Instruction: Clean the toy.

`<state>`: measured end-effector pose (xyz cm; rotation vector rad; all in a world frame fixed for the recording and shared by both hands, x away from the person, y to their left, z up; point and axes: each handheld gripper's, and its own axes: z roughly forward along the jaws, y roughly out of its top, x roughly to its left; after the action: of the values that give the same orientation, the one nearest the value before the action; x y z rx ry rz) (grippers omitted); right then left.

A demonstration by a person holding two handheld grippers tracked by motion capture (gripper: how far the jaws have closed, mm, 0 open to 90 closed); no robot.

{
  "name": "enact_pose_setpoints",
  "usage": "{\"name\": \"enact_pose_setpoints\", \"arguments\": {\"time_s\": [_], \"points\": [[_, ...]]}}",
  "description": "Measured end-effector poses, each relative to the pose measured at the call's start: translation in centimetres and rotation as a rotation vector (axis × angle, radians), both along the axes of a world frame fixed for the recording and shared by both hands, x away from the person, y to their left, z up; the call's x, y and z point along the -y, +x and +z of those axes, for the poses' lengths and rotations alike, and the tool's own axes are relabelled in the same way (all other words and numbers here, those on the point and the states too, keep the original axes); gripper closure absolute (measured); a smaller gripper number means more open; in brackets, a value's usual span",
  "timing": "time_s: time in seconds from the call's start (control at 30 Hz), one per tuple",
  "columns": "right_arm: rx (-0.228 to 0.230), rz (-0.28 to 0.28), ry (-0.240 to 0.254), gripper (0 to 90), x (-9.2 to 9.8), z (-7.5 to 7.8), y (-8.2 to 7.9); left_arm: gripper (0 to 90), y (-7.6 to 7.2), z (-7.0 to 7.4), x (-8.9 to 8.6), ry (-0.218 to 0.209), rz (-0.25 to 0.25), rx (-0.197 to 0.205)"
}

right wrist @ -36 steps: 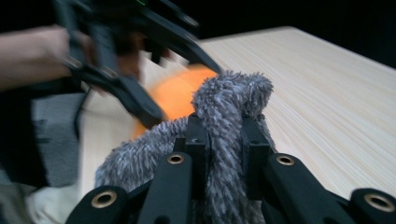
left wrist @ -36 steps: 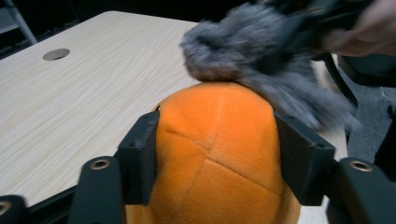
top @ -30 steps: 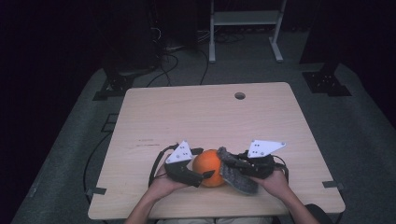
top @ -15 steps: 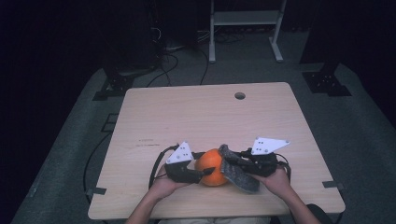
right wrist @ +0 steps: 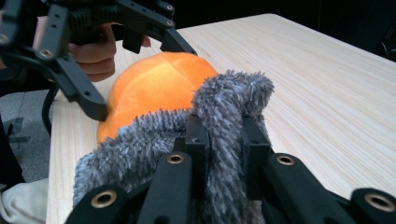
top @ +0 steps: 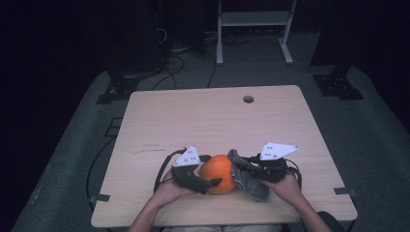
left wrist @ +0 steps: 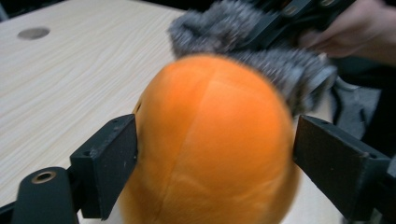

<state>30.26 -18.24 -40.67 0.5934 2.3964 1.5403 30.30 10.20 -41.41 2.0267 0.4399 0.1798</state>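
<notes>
1. At the 6 o'clock edge of the table (top: 193, 121), the orange plush ball (top: 218, 174) sits between the 2 hand-held grippers.
2. The left gripper (top: 209, 182) comes at the ball from 9 o'clock. Its jaws have just been opening and now stand wide, 1 on each flank of the ball.
3. In the left gripper view, the ball (left wrist: 210, 144) bulges between the jaws. The jaw at 9 o'clock is at the plush surface, while the jaw at 3 o'clock stands a sliver clear, so there is no squeeze on it.
4. The right gripper (top: 245, 166) lies at 3 o'clock of the ball. Its jaws are pinched nearly closed on a grey fuzzy cloth (top: 249, 179).
5. In the right gripper view, a fold of the cloth (right wrist: 224, 121) rises between the 2 jaws, and the rest drapes toward 8 o'clock, against the ball (right wrist: 154, 88).
6. A round hole (top: 248, 99) marks the tabletop toward 12 o'clock, well apart from the work.
</notes>
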Motion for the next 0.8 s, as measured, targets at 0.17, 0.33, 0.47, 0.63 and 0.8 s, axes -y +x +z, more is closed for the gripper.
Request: {"name": "enact_pose_setpoints", "arguments": {"time_s": [0.17, 0.33, 0.47, 0.63, 0.8], "points": [[0.020, 0.070, 0.072, 76.8, -0.8, 1.1, -1.2, 28.7, -0.1, -0.3, 0.3, -0.024, 0.074, 0.018], [0.019, 0.037, 0.052, 76.9, -0.6, 0.6, -0.5, 16.9, -0.1, -0.1, 0.1, -0.040, -0.023, -0.021], [0.005, -0.002, 0.061, 76.9, 0.4, 0.6, -0.2, 28.9, -0.5, -0.3, 0.5, -0.004, 0.034, 0.054], [0.071, 0.066, 0.044, 76.8, -1.0, 1.3, -1.7, 37.3, -0.8, -0.4, 0.9, 0.008, 0.038, 0.086], [0.062, -0.001, -0.001, 76.8, 0.2, 1.1, -0.6, 27.2, -0.2, -0.5, 0.5, -0.043, 0.027, 0.010]]}}
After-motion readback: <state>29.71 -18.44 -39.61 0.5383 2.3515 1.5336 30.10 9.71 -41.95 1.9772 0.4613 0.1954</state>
